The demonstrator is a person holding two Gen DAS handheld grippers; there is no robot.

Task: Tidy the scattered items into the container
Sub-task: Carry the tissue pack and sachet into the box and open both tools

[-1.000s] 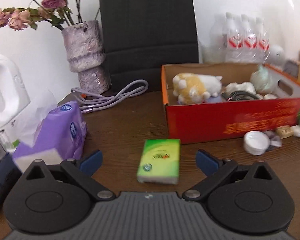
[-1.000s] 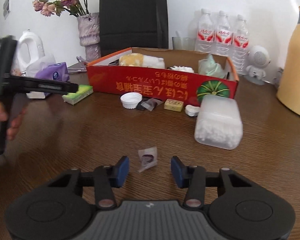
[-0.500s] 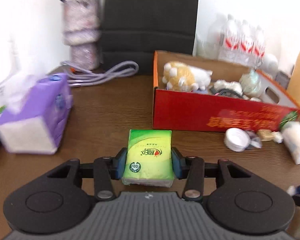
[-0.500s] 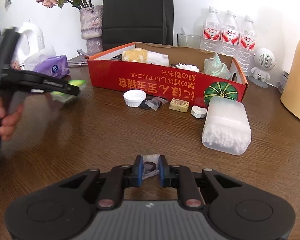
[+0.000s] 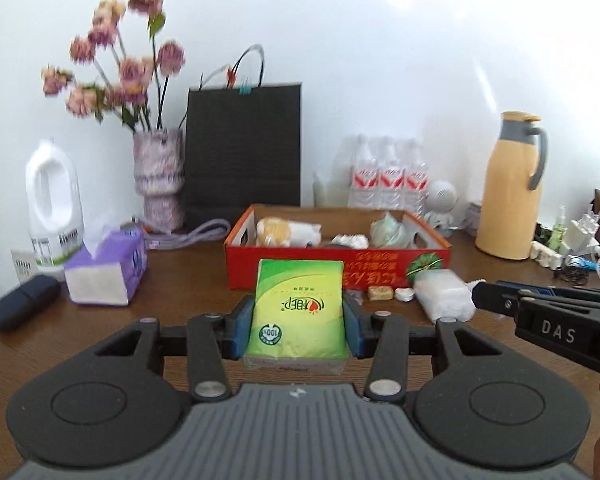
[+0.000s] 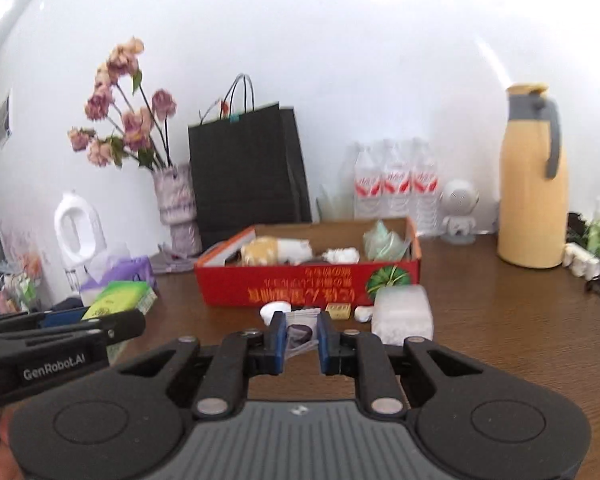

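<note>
Left gripper [image 5: 298, 322] clamped the green tissue pack [image 5: 298, 312], centre frame, before the red cardboard box [image 5: 336, 268].
Right gripper [image 6: 302, 338] pinched a clear sachet [image 6: 300, 336], lower centre; both seemed light, soft, best squeezed across flat sides.

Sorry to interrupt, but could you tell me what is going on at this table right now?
A person is tidying loose items into the red cardboard box, one handheld gripper in each hand. The left gripper is clamped on a green tissue pack, held above the wooden table. The right gripper is shut on a small clear packet. A white cap, a tan block and a cotton swab box lie before the box.
</note>
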